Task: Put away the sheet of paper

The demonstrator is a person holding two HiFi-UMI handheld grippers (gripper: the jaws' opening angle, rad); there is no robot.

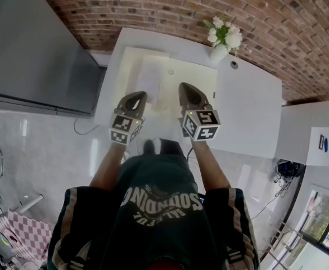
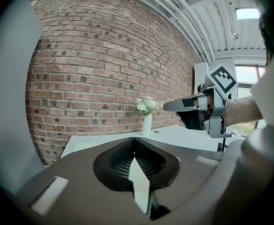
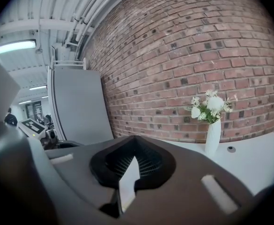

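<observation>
Closest in, one person in a dark green printed shirt (image 1: 153,207) reaches out two bare forearms, each hand carrying one gripper, so two grippers in all, each with one cube of square markers at its rear. Left gripper (image 1: 138,96) has its jaws closed tip to tip with nothing between them, and right gripper (image 1: 186,86) likewise has its jaws pressed together and empty. Both hang above one white table (image 1: 248,111), on the near side of the single white vase (image 1: 219,52), the right gripper closer to the vase than the left. One sheet of paper (image 1: 149,79) lies flat on one cream panel (image 1: 192,72) set on the table, well left of the vase and just beyond the left gripper's tips. It is a plain white rectangle, paler than the panel beneath it, its long side running away from the person. The vase holds one bunch of white flowers (image 1: 223,32), with one small round hole (image 1: 233,64) in the tabletop just beside it. Behind the vase rises a red brick wall (image 1: 170,10), and far left of the vase stands one grey cabinet (image 1: 35,44).
</observation>
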